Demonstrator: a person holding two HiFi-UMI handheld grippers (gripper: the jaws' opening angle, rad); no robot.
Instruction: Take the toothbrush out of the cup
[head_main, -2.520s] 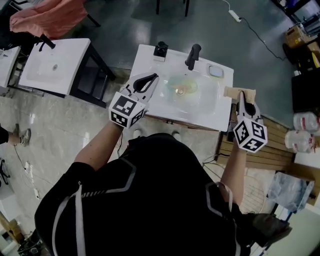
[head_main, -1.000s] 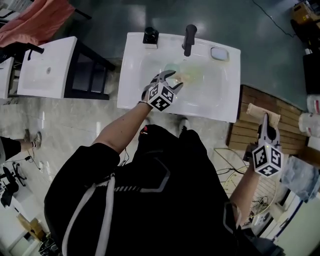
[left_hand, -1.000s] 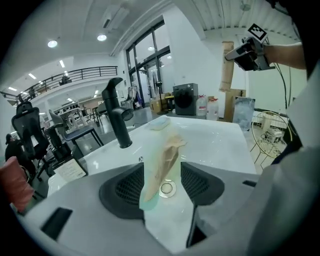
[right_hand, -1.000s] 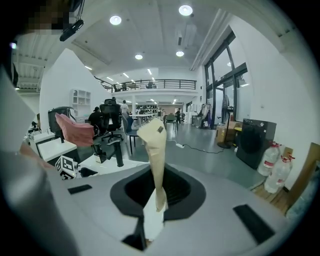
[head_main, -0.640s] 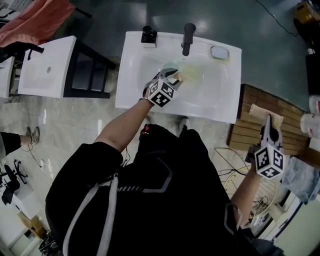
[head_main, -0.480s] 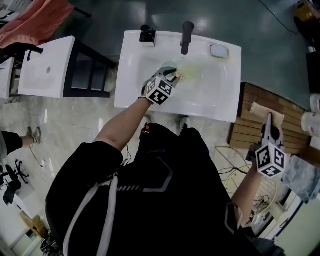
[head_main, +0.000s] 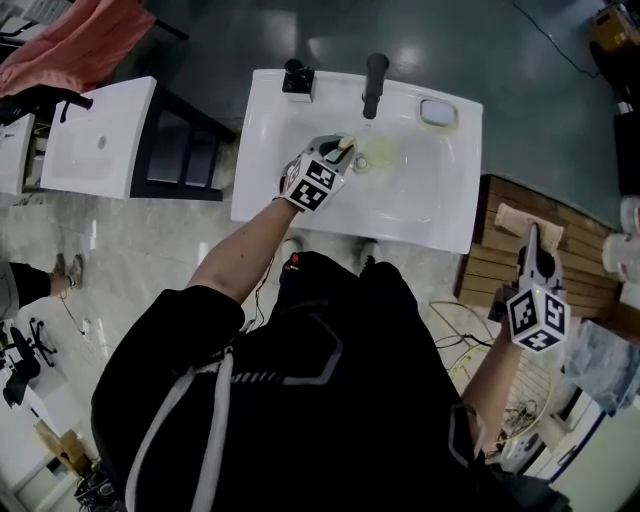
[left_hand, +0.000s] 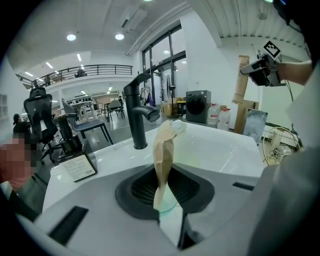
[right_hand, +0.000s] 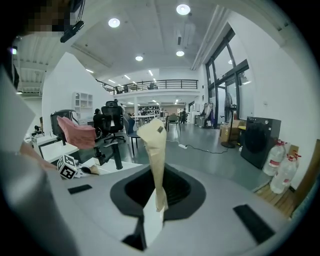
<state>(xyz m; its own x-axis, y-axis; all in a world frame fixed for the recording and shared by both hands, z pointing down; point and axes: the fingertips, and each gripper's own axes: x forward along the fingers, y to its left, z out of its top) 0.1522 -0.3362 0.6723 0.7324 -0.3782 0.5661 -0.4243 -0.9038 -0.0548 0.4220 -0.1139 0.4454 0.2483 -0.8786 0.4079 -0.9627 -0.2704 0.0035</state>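
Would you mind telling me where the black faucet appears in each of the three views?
Head view: the black faucet is at top centre, at the basin's far edge.
Left gripper view: the faucet is left of centre, beyond the jaws.
Right gripper view: the faucet is small, left of the jaws.
Shared landmark: the white sink.

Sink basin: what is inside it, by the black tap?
A pale see-through cup is there. The left gripper, whose jaws have just been closing, covers the cup's near side; its greenish rim shows between them. A toothbrush cannot be made out.
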